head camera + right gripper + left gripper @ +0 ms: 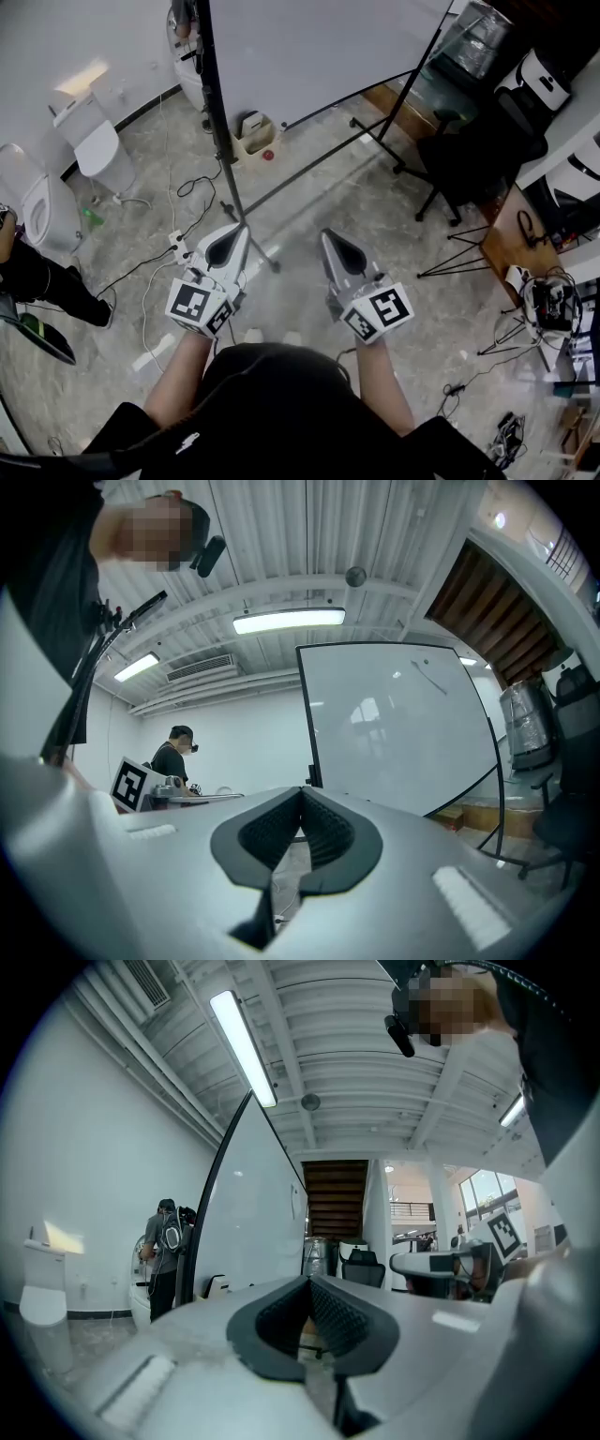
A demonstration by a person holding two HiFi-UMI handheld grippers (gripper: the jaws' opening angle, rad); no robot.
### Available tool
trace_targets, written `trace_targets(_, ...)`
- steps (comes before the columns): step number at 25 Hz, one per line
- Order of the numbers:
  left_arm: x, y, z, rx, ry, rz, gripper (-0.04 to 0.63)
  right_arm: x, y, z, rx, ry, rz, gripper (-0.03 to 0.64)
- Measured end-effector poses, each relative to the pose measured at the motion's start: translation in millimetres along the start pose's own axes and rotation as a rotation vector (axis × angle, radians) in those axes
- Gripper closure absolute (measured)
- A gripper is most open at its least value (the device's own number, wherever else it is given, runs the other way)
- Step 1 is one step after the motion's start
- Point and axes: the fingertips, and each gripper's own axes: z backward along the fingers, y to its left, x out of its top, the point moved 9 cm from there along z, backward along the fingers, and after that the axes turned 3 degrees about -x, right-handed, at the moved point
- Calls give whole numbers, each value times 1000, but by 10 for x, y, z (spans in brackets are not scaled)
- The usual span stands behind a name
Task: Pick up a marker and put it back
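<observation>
Head view, left claw (242,232) and right claw (328,237) both closed, empty, whiteboard (319,47) top cut off.

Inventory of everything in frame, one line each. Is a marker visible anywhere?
whiteboard: 1, white with black frame, on a stand ahead of both claws
office chair: 1, black, right of the whiteboard stand
floor units: 2, white, left by the wall
cables: several, black and white, across the grey floor
bystander: 1, dark clothes, left edge
marker: none that I can make out
left claw: 1, grey with black pads, shut, empty
right claw: 1, same colours, shut, empty
</observation>
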Motion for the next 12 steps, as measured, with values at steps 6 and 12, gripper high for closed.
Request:
trace_targets(6, -6, -81, -64, 25, -6, 3, 594, 2, -112, 11, 29, 10, 2, 607)
trace_targets(12, -8, -175, -108, 47, -2, -5, 594, 16, -216, 42, 57, 12, -3, 607)
